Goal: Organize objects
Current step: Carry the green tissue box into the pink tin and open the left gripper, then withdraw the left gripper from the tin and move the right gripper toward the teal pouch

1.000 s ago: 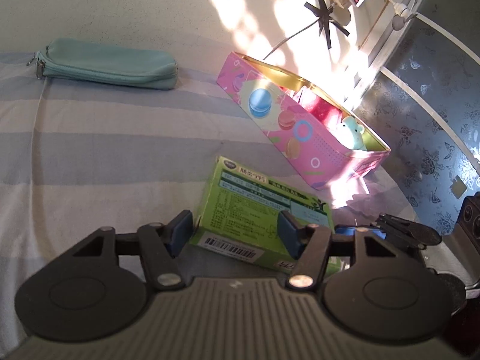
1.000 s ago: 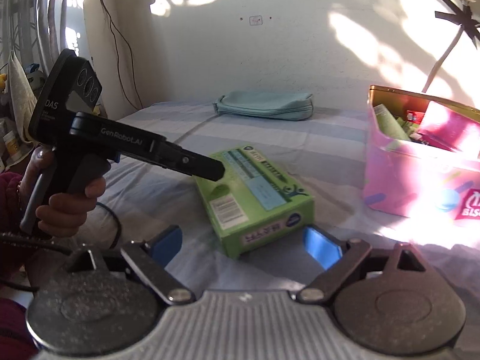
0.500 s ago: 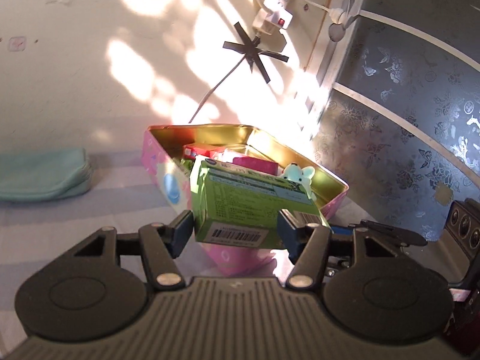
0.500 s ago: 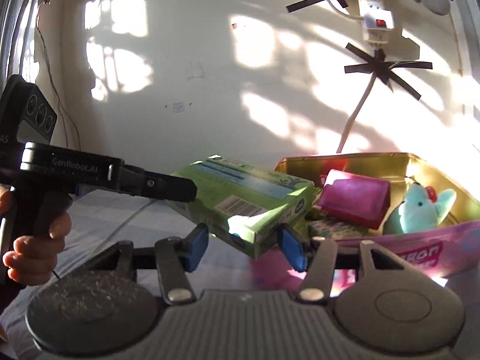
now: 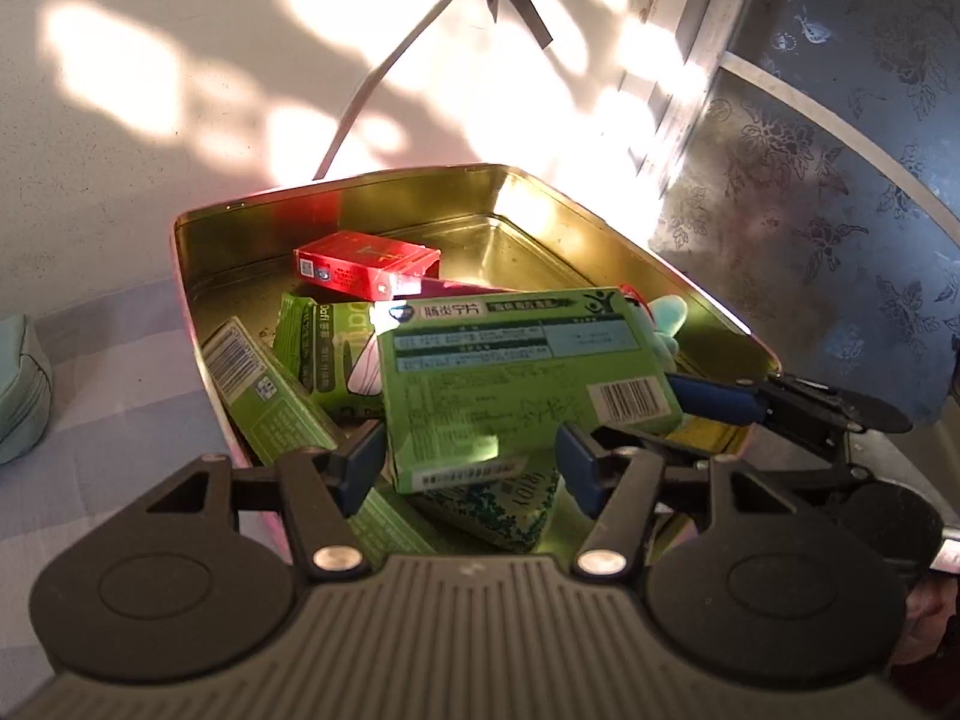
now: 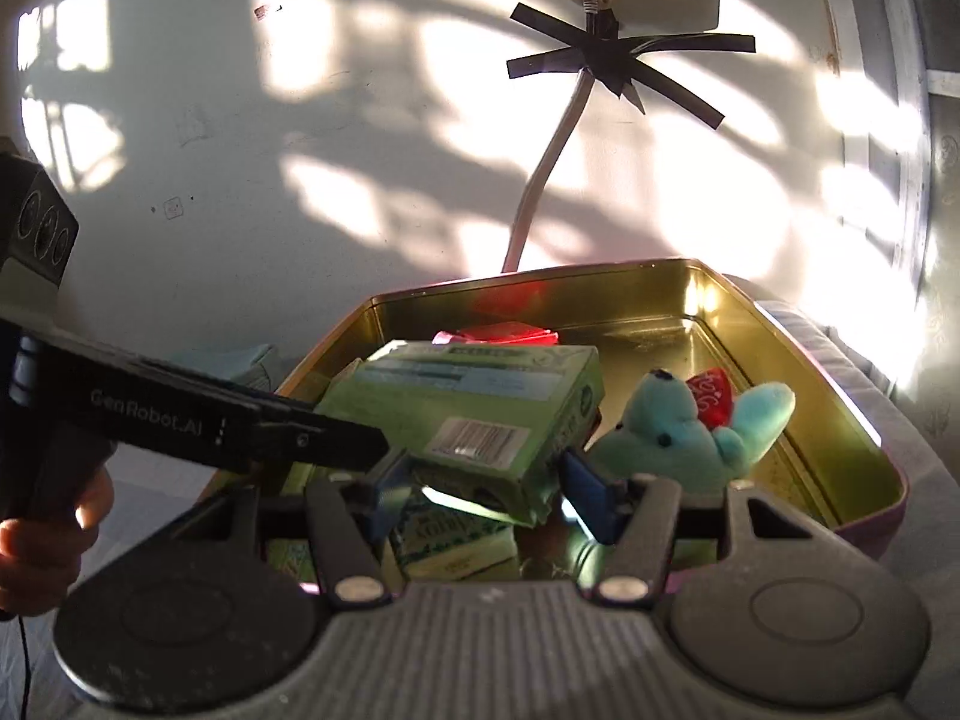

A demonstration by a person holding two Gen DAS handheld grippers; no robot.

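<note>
A green medicine box (image 5: 516,384) hangs over the open pink tin (image 5: 336,198) with a gold inside. Both grippers hold it. My left gripper (image 5: 471,465) is shut on its near end. My right gripper (image 6: 486,486) is shut on its other corner, where the box (image 6: 474,414) shows above the tin (image 6: 840,420). The right gripper's fingers (image 5: 714,399) show at the box's right side in the left wrist view. The left gripper's finger (image 6: 300,435) shows at the box's left in the right wrist view.
In the tin lie a red box (image 5: 366,264), several green packets (image 5: 264,396), a patterned box (image 5: 510,510) and a teal plush toy (image 6: 684,426). A teal pouch (image 5: 21,390) lies on the striped cloth to the left. The wall with a taped cable (image 6: 540,180) stands close behind.
Both grippers closed on the green box, lifted it off the cloth and carried it over the tin. It now hangs lower and further in than half a second ago.
</note>
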